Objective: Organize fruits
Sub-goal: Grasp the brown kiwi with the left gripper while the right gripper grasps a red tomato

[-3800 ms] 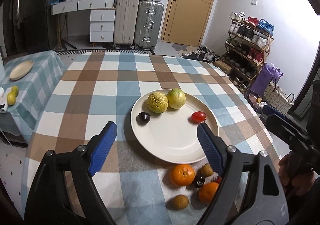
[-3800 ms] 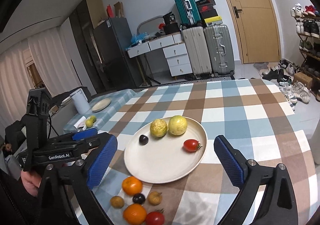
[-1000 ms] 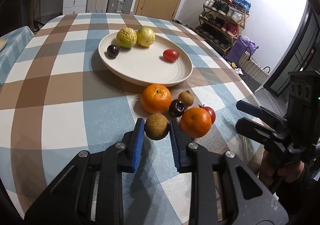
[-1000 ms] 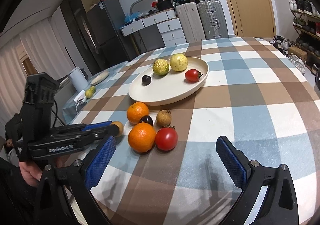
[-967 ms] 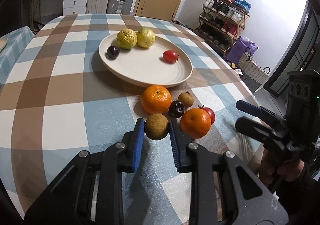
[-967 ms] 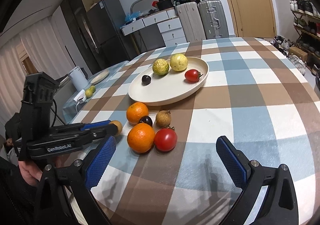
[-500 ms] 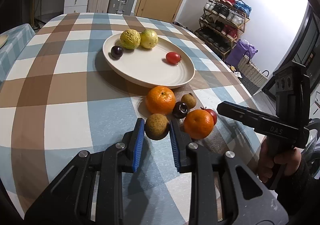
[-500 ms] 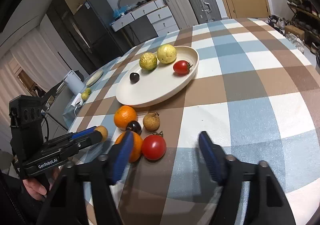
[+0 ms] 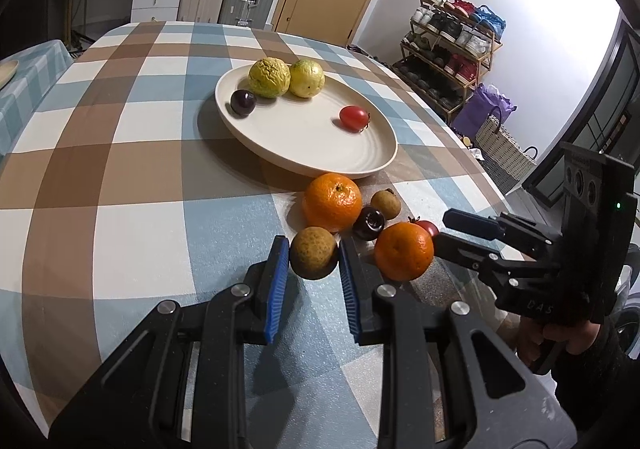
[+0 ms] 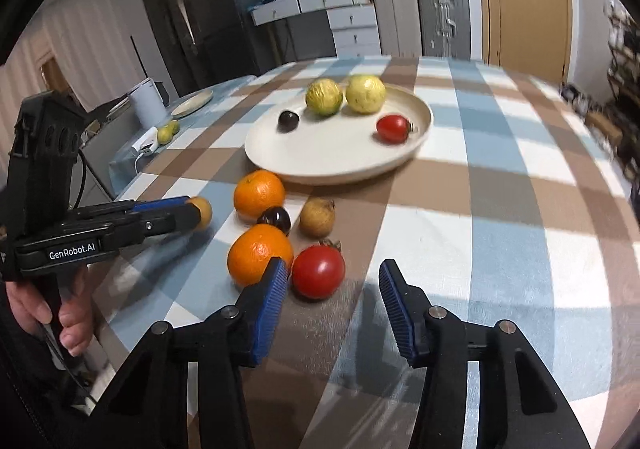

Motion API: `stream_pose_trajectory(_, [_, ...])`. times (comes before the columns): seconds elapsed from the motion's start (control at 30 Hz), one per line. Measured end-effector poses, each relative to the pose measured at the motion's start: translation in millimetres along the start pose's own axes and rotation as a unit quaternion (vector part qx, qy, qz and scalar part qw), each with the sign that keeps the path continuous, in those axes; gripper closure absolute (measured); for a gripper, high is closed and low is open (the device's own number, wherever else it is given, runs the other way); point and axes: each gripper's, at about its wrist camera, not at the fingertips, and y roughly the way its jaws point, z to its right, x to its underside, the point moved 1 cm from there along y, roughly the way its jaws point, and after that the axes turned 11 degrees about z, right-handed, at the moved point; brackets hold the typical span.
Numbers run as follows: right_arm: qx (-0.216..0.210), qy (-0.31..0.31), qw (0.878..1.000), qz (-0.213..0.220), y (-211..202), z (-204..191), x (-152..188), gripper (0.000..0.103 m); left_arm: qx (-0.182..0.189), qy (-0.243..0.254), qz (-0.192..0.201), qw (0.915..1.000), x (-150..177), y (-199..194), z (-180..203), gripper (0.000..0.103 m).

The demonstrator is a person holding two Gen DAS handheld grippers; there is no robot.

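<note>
My left gripper [image 9: 313, 249] is shut on a round brown fruit [image 9: 313, 258] and holds it just above the checked cloth. It shows at the left of the right wrist view too, as the left gripper [image 10: 199, 210] with the brown fruit [image 10: 203, 211] at its tip. My right gripper [image 10: 334, 273] is closing around a loose red tomato [image 10: 318, 271]; the pads do not press it. Two oranges [image 10: 259, 199] [image 10: 259, 254], a dark plum [image 10: 275, 219] and a small brown fruit [image 10: 317, 217] lie beside it. The cream plate [image 9: 304, 153] holds two yellow-green fruits, a dark plum and a red tomato.
The table's near edge runs just under both grippers. A lower side table [image 10: 132, 153] at the left carries a white kettle, a small plate and small green fruit. Suitcases, drawers and a shoe rack [image 9: 452, 49] stand beyond the table.
The right gripper's jaws have narrowed from wide open and it has moved in, so the loose red tomato now lies between them. The left gripper keeps the brown fruit and has not moved.
</note>
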Motion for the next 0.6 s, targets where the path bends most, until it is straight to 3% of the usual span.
stream_pose_trajectory(0.43, [-0.057, 0.101, 0.993, -0.020, 14, 25, 0, 0.061, 0.000, -0.001, -0.005, 1.0000, 1, 3, 1, 0.080])
stream_pose_trajectory(0.6, [-0.092, 0.159, 0.983, -0.032, 19, 36, 3, 0.066, -0.002, 0.002, -0.002, 1.0000, -1, 3, 2, 0.080])
